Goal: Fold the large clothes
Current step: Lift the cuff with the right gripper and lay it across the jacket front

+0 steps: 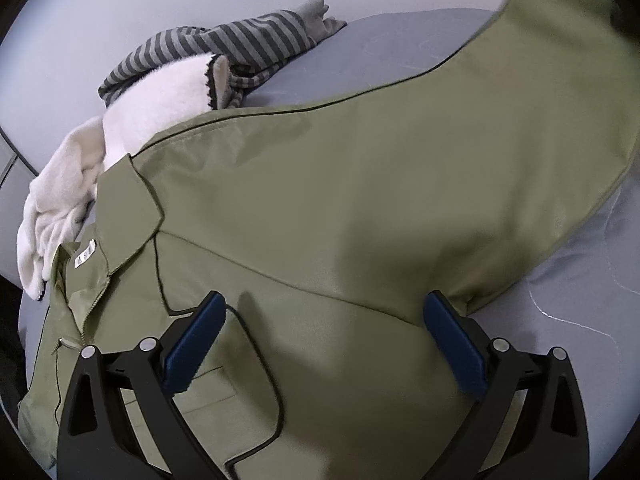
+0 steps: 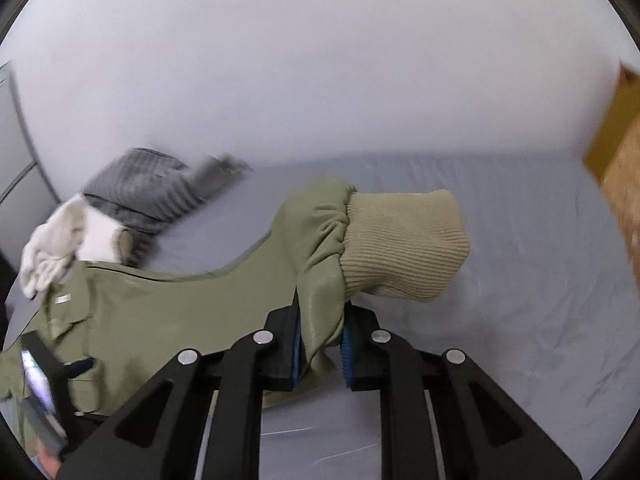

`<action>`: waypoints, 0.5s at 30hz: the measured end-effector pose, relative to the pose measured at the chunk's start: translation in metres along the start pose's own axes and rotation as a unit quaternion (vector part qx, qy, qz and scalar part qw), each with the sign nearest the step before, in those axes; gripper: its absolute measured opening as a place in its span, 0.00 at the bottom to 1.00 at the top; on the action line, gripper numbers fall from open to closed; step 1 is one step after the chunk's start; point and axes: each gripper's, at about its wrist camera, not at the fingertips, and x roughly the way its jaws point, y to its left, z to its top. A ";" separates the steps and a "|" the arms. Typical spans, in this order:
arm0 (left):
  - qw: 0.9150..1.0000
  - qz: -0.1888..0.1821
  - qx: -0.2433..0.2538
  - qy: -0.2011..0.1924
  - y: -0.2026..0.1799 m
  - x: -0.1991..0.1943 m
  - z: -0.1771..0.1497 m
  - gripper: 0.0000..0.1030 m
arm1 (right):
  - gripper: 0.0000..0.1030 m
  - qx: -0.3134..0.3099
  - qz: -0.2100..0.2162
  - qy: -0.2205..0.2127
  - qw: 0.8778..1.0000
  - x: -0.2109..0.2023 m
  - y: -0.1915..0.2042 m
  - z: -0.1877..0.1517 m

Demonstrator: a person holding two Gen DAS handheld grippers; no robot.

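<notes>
An olive green jacket lies spread on a grey bed sheet, collar to the left. My left gripper is open above the jacket's chest and shoulder, holding nothing. In the right wrist view my right gripper is shut on the jacket's sleeve just behind the tan ribbed cuff and holds it lifted above the bed. The left gripper shows at the lower left of that view.
A grey striped garment and a white fleecy garment lie piled at the far left of the bed, against the pale wall. A brown object shows at the right edge. Bare grey sheet lies to the right.
</notes>
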 end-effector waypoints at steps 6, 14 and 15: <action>1.000 -0.005 -0.013 -0.020 0.029 -0.040 -0.008 0.94 | 0.15 -0.085 0.029 -0.038 0.995 -0.054 0.085 0.031; 0.997 0.016 -0.072 -0.037 0.121 -0.098 -0.049 0.94 | 0.15 -0.190 0.070 -0.043 0.978 -0.077 0.222 0.025; 0.996 0.022 -0.079 -0.037 0.133 -0.105 -0.058 0.94 | 0.15 -0.199 0.076 -0.037 0.976 -0.076 0.239 0.020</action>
